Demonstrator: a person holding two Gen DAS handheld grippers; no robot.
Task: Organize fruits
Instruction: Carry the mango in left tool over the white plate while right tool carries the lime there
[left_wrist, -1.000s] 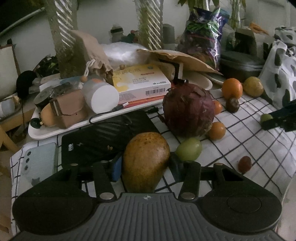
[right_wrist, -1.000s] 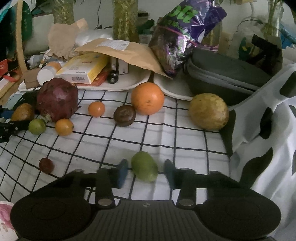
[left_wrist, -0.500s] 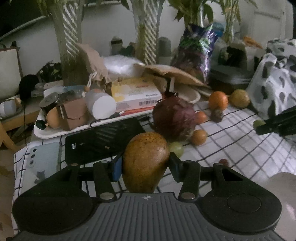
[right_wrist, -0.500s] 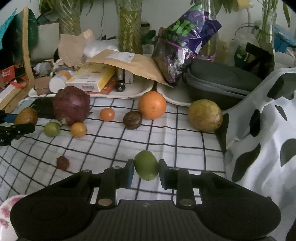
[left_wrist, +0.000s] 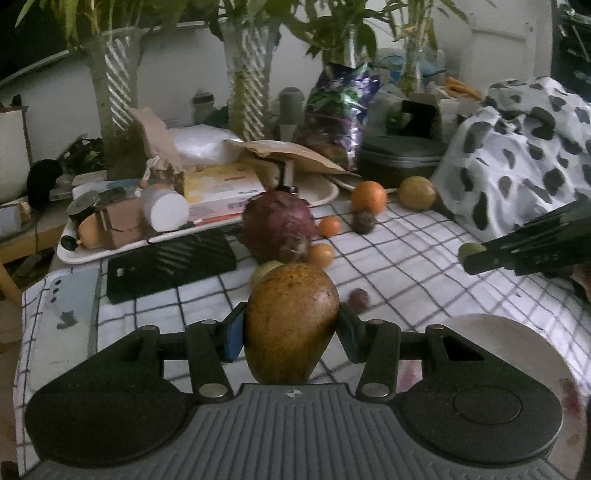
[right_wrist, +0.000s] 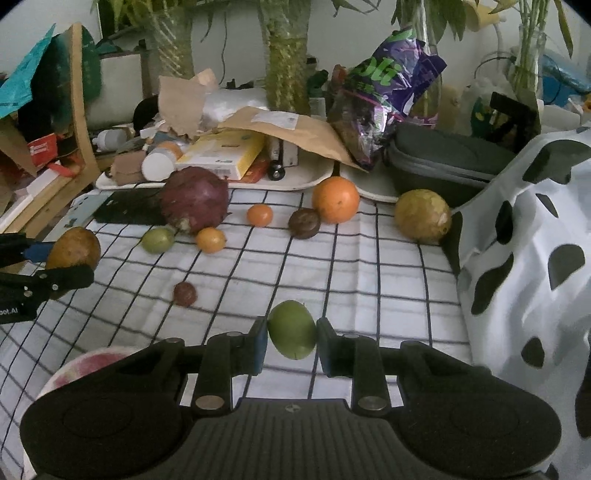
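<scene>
Both grippers have risen off the checked cloth (right_wrist: 369, 266) since a second ago, each carrying fruit. Left gripper (left_wrist: 291, 326) pinches the brown mango (left_wrist: 291, 321); right gripper (right_wrist: 291, 338) pinches a small green fruit (right_wrist: 291, 334). Farther off on the cloth lie a purple cabbage (right_wrist: 194, 199), an orange (right_wrist: 335, 199) and a yellow fruit (right_wrist: 423, 216); a white plate (left_wrist: 517, 343) sits near right

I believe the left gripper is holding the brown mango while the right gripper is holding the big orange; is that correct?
Not quite: the right gripper is shut on a small green fruit, as the right wrist view shows. The big orange lies on the checked cloth. The left gripper does hold the brown mango.
</scene>
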